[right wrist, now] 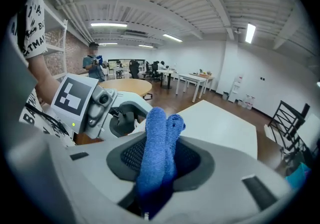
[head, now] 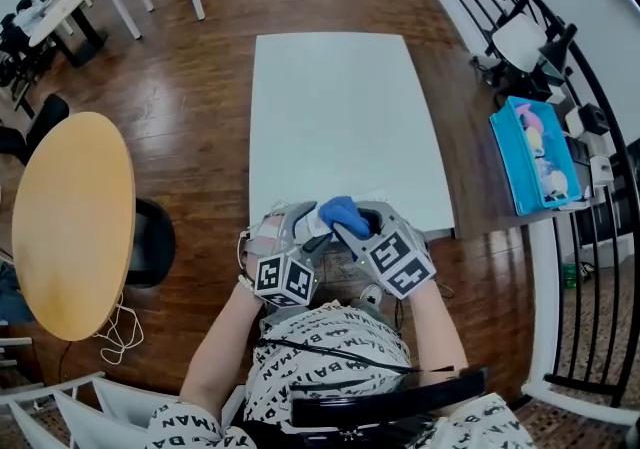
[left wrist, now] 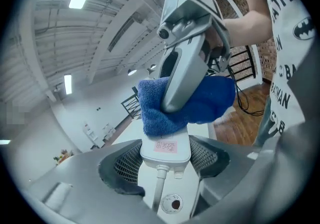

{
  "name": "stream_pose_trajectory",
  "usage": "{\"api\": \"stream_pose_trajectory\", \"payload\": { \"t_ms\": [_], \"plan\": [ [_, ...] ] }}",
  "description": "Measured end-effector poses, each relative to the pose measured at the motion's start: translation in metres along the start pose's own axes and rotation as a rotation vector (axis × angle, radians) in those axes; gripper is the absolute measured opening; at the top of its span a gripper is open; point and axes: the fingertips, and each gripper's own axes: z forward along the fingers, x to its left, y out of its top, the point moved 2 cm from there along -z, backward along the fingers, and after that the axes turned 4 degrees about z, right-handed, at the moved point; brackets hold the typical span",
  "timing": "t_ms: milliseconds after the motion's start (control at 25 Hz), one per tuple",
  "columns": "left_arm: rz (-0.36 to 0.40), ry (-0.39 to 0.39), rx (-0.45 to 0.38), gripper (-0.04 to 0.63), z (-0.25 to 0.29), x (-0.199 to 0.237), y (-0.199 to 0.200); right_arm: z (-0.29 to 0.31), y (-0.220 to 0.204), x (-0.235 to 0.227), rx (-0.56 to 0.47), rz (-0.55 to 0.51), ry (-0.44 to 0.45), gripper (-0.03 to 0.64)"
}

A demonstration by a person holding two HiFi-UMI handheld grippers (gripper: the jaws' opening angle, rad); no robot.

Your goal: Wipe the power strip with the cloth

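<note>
Person's patterned shirt (head: 320, 357) nearest the camera, 6 o'clock in head view, forearms running up from it to both grippers at frame centre, held above the near edge of the white table (head: 340, 117).

Left gripper (head: 298, 229): jaws spread wide but clamped on the power strip (left wrist: 165, 145), mesh pads pressing both its sides at the cord end. Pink label on the strip faces the camera, and a white cord (left wrist: 159, 188) drops from that end toward 6 o'clock. The strip is lifted off the table and points away along the jaws.

Right gripper (right wrist: 160, 163): jaws pinching the blue cloth (right wrist: 160, 138), folded into two upright rolls between the pads and sticking out past the tips toward 12 o'clock. In the left gripper view the right gripper comes in from 1 o'clock and the cloth sits bunched over the strip's far end, covering it; it looks like contact. In head view the cloth shows as a blue lump between the two grippers, just at 12 o'clock of the marker cubes.

Surroundings in head view: round wooden table (head: 70, 217) at 9 o'clock, black chair (head: 150, 242) beside it, blue bin (head: 510, 157) at 3 o'clock, dark wood floor (head: 200, 87) around everything. Table top otherwise bare white.
</note>
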Motion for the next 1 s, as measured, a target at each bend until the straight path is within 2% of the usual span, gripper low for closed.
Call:
{"api": "stream_pose_trajectory", "payload": {
  "t_ms": [360,560,720,800,880,1000],
  "plan": [
    [-0.046,0.001,-0.048,0.291,-0.006,-0.001,0.007,-0.041,-0.045,-0.080,0.050,0.059,-0.211,0.137],
    [-0.033,-0.014,-0.054,0.291,-0.011,-0.002,0.005,-0.047,-0.063,-0.101,0.090,0.068,-0.251,0.137],
    [-0.012,-0.048,-0.076,0.291,-0.017,-0.007,0.005,-0.056,-0.068,-0.109,0.154,0.019,-0.247,0.135],
    [0.000,-0.068,-0.085,0.291,-0.018,-0.007,0.006,-0.063,-0.058,-0.113,0.144,-0.007,-0.213,0.135],
    [0.027,-0.100,-0.089,0.291,-0.017,-0.010,0.005,-0.064,-0.041,-0.108,0.127,-0.061,-0.137,0.135],
    [0.080,-0.155,-0.099,0.291,-0.017,-0.017,0.008,-0.056,-0.012,-0.085,0.148,-0.220,0.011,0.135]
  ]
}}
